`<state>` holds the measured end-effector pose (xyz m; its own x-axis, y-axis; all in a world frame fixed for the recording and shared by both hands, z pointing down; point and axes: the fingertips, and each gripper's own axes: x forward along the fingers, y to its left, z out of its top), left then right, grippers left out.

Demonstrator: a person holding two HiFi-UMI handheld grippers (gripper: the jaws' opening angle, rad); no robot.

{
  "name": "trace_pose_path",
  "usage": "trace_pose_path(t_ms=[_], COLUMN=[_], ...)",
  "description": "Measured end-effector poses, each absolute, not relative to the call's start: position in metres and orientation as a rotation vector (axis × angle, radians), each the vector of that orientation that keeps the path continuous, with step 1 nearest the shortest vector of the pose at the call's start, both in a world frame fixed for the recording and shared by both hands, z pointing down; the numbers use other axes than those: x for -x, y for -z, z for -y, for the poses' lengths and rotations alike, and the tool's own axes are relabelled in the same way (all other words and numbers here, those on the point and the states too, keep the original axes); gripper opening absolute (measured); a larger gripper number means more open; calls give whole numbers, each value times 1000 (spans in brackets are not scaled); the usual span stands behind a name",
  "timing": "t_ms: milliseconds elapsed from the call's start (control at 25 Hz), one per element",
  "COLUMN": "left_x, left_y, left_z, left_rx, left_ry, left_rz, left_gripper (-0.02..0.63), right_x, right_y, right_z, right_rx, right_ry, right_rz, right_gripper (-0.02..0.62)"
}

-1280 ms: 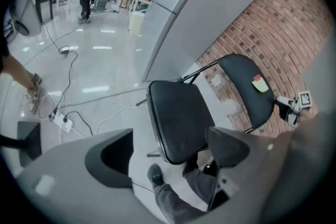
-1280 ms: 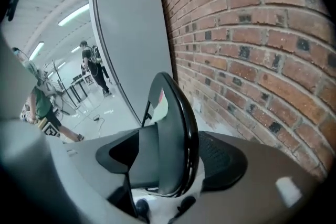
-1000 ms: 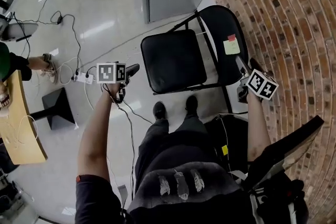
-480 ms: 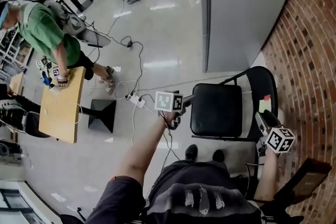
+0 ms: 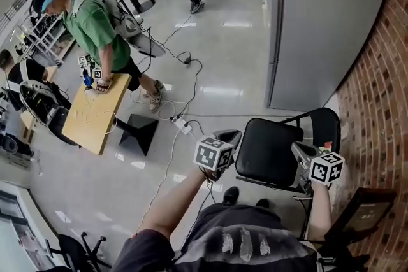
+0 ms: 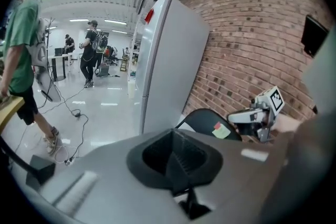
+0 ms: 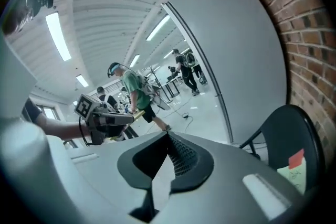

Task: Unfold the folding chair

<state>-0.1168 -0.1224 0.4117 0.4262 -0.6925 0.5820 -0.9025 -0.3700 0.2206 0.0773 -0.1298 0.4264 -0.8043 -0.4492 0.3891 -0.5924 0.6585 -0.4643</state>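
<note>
The black folding chair (image 5: 268,151) stands unfolded by the brick wall, seat level and backrest (image 5: 322,127) upright. The backrest (image 6: 205,120) carries sticky notes (image 7: 295,169). My left gripper (image 5: 231,135) hovers just left of the seat, raised above it. Its jaws have just been closing and are shut with nothing between them (image 6: 176,157). My right gripper (image 5: 298,150) hangs over the seat's right side near the backrest. It too has just been closing and is shut and empty (image 7: 168,152). Neither touches the chair. Each gripper shows in the other's view: right (image 6: 232,117), left (image 7: 130,118).
A grey cabinet (image 5: 319,22) stands behind the chair and the brick wall (image 5: 382,105) runs along the right. A power strip with cables (image 5: 182,127) lies on the floor to the left. A person in green (image 5: 95,28) leans on a wooden table (image 5: 95,114).
Both grippers have lifted away from the chair and closed their jaws. The head view has tipped up and takes in more of the room.
</note>
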Motion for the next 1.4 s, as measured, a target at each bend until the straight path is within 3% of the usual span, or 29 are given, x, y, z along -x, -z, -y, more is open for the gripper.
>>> trace_pose_path(t_ms=[280, 880, 1200, 1400], left_x=[132, 86, 119, 161], left_y=[-392, -360, -305, -269], left_z=[97, 57, 73, 76], left_rx=[-2063, -2094, -2385, -2425], left_ry=[-401, -227, -443, -326], left_rz=[1414, 1443, 1771, 1914], left_gripper=[0, 0, 0, 0], right_x=[-23, -7, 32, 73], right_y=[-388, -381, -351, -335], right_z=[103, 52, 45, 35], right_rx=[-463, -93, -68, -69], right_ry=[-916, -886, -814, -769], right_rz=[2785, 2767, 2808, 2828], right_gripper=[2, 2, 2, 2])
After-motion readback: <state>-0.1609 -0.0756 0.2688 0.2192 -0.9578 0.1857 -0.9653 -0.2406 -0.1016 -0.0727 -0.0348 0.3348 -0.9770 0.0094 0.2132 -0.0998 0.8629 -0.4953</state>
